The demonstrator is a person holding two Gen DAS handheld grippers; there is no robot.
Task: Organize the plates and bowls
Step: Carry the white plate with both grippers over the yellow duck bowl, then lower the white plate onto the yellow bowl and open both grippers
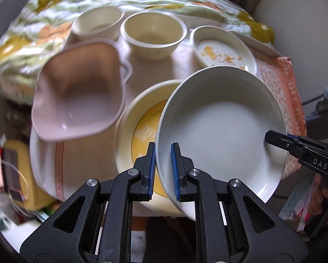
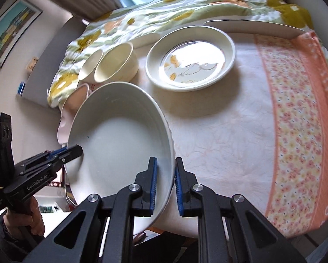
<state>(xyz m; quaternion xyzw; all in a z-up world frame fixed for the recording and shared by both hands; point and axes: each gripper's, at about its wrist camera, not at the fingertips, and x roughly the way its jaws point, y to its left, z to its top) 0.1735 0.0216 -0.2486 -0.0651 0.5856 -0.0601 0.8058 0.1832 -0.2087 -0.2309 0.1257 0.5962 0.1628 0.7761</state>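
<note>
Holding: I grip one white bowl with both grippers, and it hangs tilted above the table.
Left gripper: its blue pads pinch the near rim of the white bowl, one pad inside and one outside the wall.
Right gripper: it pinches the opposite rim of the same bowl in the same way; in the left view I see it come in from the right edge and touch the rim.
Hands: a hand holds the handle of the left gripper, low at the left of the right view.
Yellow plate: it lies on the cloth, partly hidden under the white bowl.
Pink dish: it has a wavy, nearly square rim, is left of the yellow plate and is blurred, so I cannot tell if it rests flat.
Small bowls: two cream bowls stand side by side at the far side, one on the left and one on the right.
Patterned plate: a cream plate with orange marks, standing alone on the cloth, well apart from the white bowl.
Tablecloth: white in the middle, with a pink flowered border on the right.
Blanket: a green and yellow flowered one is bunched behind the dishes.
</note>
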